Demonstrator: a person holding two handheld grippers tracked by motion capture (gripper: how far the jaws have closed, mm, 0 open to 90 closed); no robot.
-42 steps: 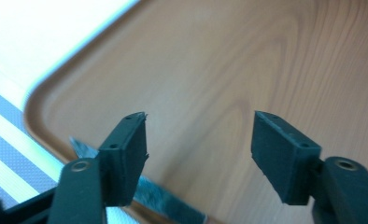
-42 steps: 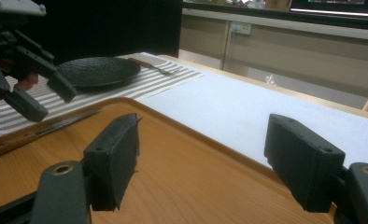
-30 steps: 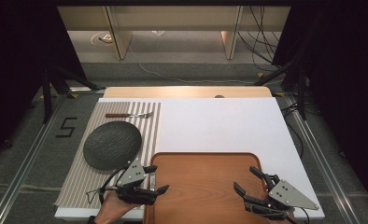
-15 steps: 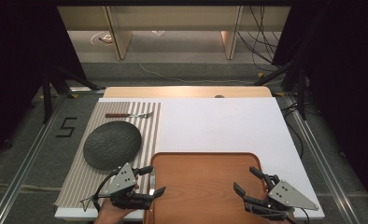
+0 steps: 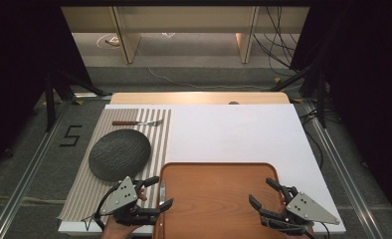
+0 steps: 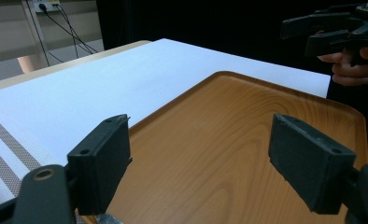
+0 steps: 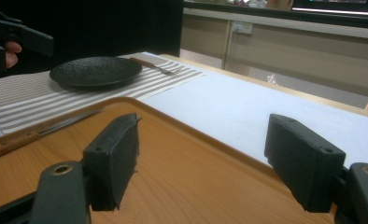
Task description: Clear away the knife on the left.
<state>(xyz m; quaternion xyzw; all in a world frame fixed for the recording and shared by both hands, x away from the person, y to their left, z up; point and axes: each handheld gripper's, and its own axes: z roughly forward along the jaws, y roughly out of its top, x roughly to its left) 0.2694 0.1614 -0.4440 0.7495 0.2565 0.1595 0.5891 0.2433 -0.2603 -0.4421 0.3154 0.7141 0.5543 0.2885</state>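
A wooden-handled knife (image 5: 162,191) lies flat on the tray's (image 5: 219,199) left edge.

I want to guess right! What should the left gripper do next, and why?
Probably dip and close on the knife: the left gripper has just been opening its jaws, nothing gripped between them, and the knife lies below on the tray's edge.

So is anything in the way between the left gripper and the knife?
No, nothing visible is. The knife lies along the left side of the tray, right between the jaws of the left gripper, which have just been opening and don't press on it.
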